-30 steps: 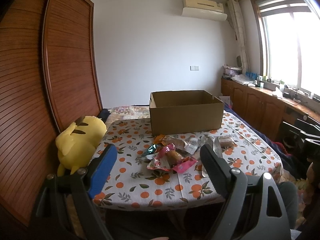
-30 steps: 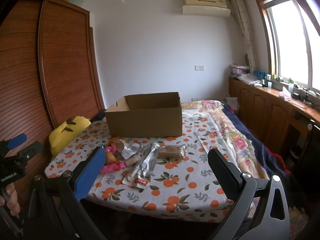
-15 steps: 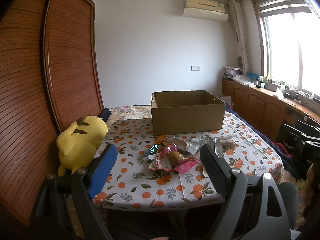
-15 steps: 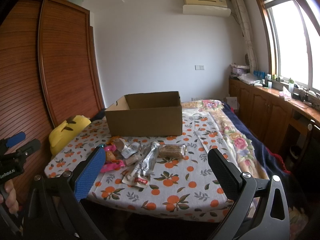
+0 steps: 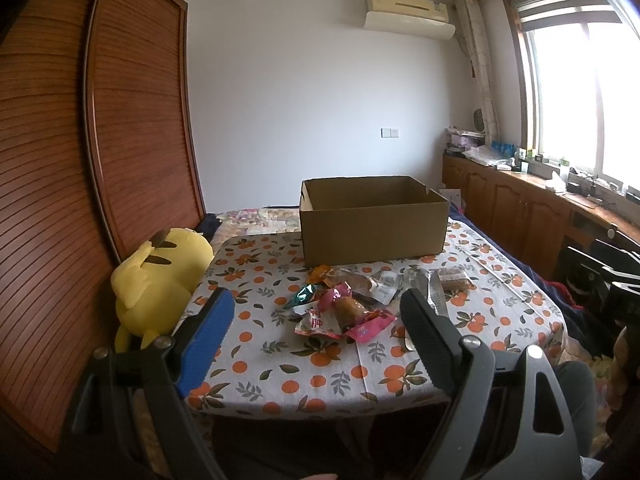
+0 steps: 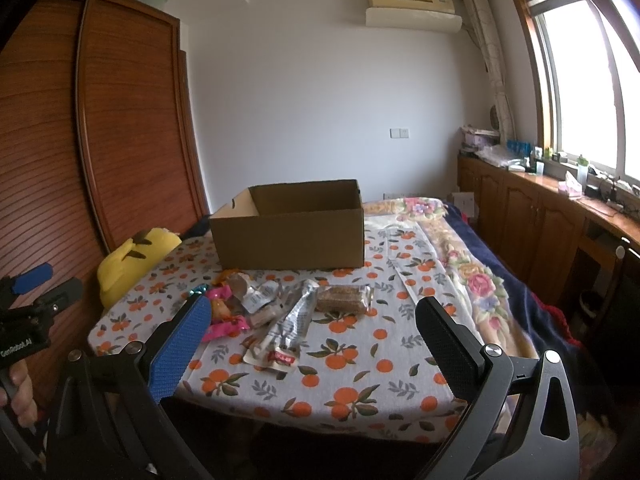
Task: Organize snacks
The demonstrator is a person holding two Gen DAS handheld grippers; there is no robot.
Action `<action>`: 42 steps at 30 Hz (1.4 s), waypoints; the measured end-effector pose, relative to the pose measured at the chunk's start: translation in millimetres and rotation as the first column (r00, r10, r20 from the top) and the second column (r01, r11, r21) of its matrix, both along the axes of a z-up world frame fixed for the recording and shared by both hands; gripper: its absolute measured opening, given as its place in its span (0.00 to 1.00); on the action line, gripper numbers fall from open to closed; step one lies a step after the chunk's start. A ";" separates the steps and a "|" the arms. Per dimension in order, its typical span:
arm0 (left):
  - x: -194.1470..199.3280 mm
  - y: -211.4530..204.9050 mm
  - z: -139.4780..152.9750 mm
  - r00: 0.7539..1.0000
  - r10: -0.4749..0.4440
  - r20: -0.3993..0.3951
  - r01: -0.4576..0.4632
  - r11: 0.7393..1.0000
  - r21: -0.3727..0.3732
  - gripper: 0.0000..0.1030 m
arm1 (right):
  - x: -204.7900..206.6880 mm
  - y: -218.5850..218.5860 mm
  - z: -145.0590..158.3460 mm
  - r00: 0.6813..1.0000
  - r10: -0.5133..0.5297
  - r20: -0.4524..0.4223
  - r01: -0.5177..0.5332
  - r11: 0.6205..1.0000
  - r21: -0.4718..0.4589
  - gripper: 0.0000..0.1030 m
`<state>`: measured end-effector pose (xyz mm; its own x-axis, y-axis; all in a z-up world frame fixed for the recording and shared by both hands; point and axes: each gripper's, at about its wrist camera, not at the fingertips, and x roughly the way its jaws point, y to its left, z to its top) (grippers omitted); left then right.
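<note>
The heap of crinkly foil and plastic snack packets (image 5: 344, 304) looks light and slippery, best pinched at a sealed edge; both the left claw (image 5: 316, 322) and right claw (image 6: 314, 330) gape apart, empty.

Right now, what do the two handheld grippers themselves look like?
Both share one build: black frames with silver bolts. On the left gripper and right gripper alike, one finger carries a blue textured pad, the other a black one. The left bears white "GenRobot.AI" lettering.

table (image 6: 360, 396) w/ orange-print cloth, frame centre: cardboard box (image 6: 288, 240) at back, snack pile (image 6: 276, 308) in front, maybe ~8 packets
</note>
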<state>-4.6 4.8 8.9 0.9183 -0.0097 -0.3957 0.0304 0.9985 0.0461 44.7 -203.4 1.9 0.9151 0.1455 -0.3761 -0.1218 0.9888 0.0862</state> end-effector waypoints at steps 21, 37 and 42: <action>13.1 -4.5 -22.2 0.997 -0.014 -0.078 0.014 1.000 0.003 0.83 | -0.4 -0.6 -10.7 0.999 0.008 -0.041 -0.009 1.000 -0.012 1.00; 45.2 -7.2 -68.8 0.971 -0.094 -0.220 0.087 0.995 -0.039 0.83 | 25.3 10.8 -34.7 0.993 0.031 -0.110 -0.037 0.998 -0.057 1.00; 68.9 -4.4 -78.8 0.964 -0.121 -0.238 0.112 0.992 -0.050 0.83 | 45.7 20.6 -50.0 0.990 0.058 -0.127 -0.067 0.995 -0.071 1.00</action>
<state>64.3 0.4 -69.9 0.7882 -0.1295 -0.6017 0.1526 0.9882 -0.0129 90.4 -182.8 -48.1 0.8506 0.1680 -0.4983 -0.1765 0.9838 0.0304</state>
